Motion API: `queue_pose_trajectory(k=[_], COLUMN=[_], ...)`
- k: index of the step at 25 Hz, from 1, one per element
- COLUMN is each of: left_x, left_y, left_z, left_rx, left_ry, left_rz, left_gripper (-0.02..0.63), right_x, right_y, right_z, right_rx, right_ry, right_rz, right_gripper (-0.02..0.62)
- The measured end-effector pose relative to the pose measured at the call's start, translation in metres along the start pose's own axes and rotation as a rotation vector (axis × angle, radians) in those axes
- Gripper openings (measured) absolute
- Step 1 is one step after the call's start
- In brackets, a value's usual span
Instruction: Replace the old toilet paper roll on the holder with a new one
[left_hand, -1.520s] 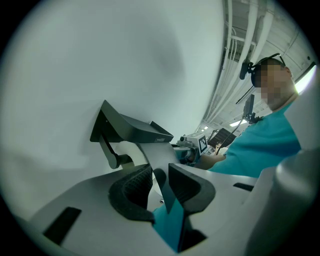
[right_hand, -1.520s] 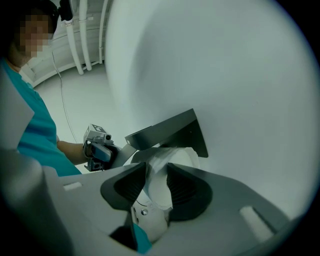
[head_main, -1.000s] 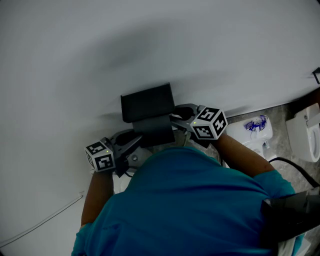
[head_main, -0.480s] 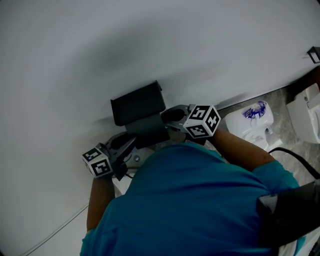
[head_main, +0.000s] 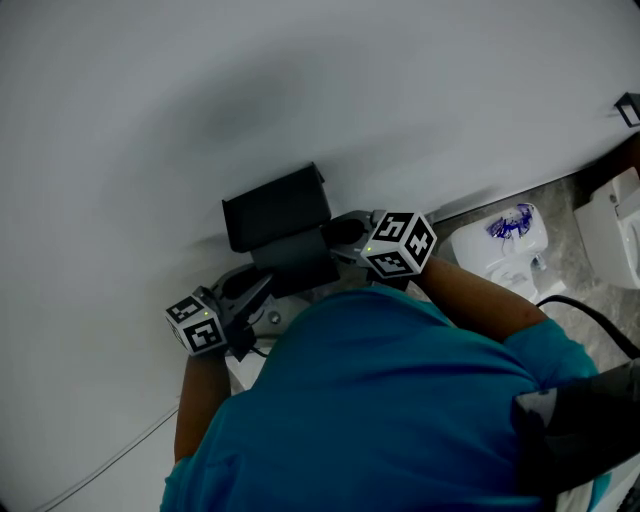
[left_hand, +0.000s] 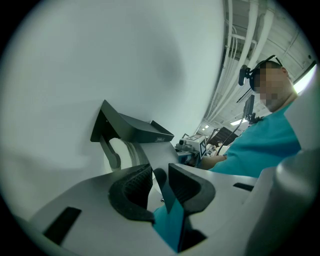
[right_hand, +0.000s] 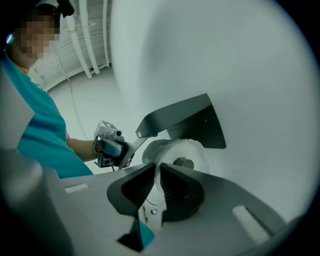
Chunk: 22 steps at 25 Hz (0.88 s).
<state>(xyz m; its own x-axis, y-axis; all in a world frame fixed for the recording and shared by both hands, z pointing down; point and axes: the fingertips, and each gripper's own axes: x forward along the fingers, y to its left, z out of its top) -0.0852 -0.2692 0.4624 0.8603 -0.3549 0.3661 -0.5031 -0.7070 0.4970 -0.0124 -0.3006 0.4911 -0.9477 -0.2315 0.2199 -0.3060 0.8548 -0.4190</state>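
Toilet paper roll (right_hand: 181, 150) sits on the holder (right_hand: 186, 119), under its black cover and against the wall. Its long axis runs level along the wall, from your left side to your right. A loose paper tail (left_hand: 160, 159) hangs down from it in front.

Your right gripper (right_hand: 156, 170) looks straight at the roll's right end, where the spindle tip shows. Its jaws are closed on the edge of the paper tail, which shows as a thin white strip between the pads.

Your left gripper (left_hand: 159, 175) sits lower, at the roll's left end. Its jaws stand a little apart with the tail passing through the gap, so I judge it is not yet clamped.

From the left gripper view, a curved bracket arm (left_hand: 113, 152) closes off that end. The right end looks free, so any slide off the spindle would probably come toward your right gripper, which is the nearer one. The roll looks thick, and I cannot tell whether it is the old one or the new one.

In the head view, both grippers flank the holder (head_main: 275, 205). A white pack with blue print (head_main: 500, 252) lies on the floor off to your right, well apart from the holder.
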Motion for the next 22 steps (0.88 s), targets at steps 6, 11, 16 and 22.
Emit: queue_pose_trajectory(k=[6, 11, 16, 22], left_x=[0.0, 0.002, 0.008, 0.013], left_y=[0.001, 0.007, 0.025, 0.038], left_z=[-0.001, -0.001, -0.008, -0.01], left_rx=[0.014, 0.05, 0.146, 0.236], left_ry=[-0.025, -0.034, -0.02, -0.047], left_rz=[-0.006, 0.02, 0.12, 0.215], left_gripper=[0.098, 0.095, 0.095, 0.075], right_x=[-0.019, -0.044, -0.06, -0.069], right_y=[-0.007, -0.02, -0.028, -0.028], right_z=[0.001, 0.004, 0.008, 0.014], right_rx=[0.014, 0.035, 0.037, 0.012], right_ry=[-0.016, -0.038, -0.054, -0.038], right_rz=[-0.034, -0.094, -0.137, -0.161], right_gripper=[0.034, 0.034, 0.032, 0.032])
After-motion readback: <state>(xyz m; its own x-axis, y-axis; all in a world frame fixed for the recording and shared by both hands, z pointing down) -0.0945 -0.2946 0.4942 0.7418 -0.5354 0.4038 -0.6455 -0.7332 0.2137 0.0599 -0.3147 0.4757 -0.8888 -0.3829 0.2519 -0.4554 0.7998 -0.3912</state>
